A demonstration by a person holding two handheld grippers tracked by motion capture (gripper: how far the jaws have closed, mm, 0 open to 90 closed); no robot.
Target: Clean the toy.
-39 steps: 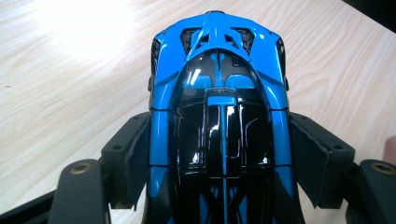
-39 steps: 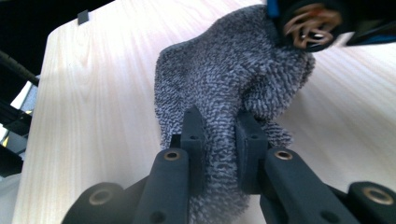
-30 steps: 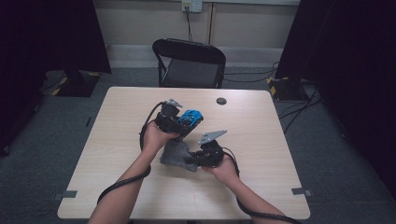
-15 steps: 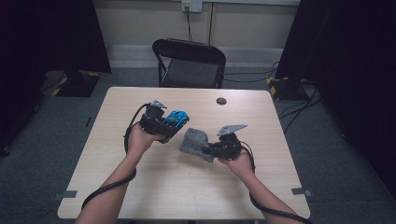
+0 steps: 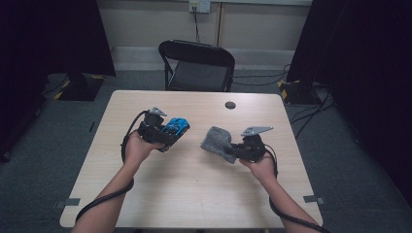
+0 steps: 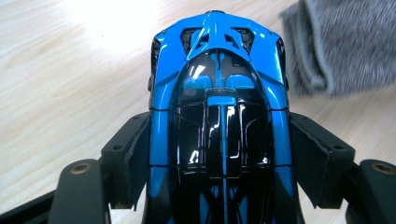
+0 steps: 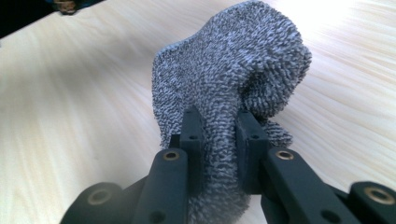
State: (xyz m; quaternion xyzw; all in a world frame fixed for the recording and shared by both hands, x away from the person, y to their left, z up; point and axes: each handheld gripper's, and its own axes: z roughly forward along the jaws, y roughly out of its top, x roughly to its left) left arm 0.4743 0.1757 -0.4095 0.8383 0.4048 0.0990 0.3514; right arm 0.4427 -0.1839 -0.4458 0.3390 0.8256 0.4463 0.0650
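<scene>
Currently, the left gripper (image 5: 171, 134) is clamped on the flanks of a blue toy car (image 6: 219, 116), holding it above the table (image 5: 194, 194) with its long axis running along the jaws toward the person's right. The right gripper (image 5: 232, 149) is clamped on a bunched grey cloth (image 7: 233, 84), whose free end points left toward the car. The two things face each other across a gap over the table's middle; closing that gap sideways would likely bring cloth to car.
</scene>
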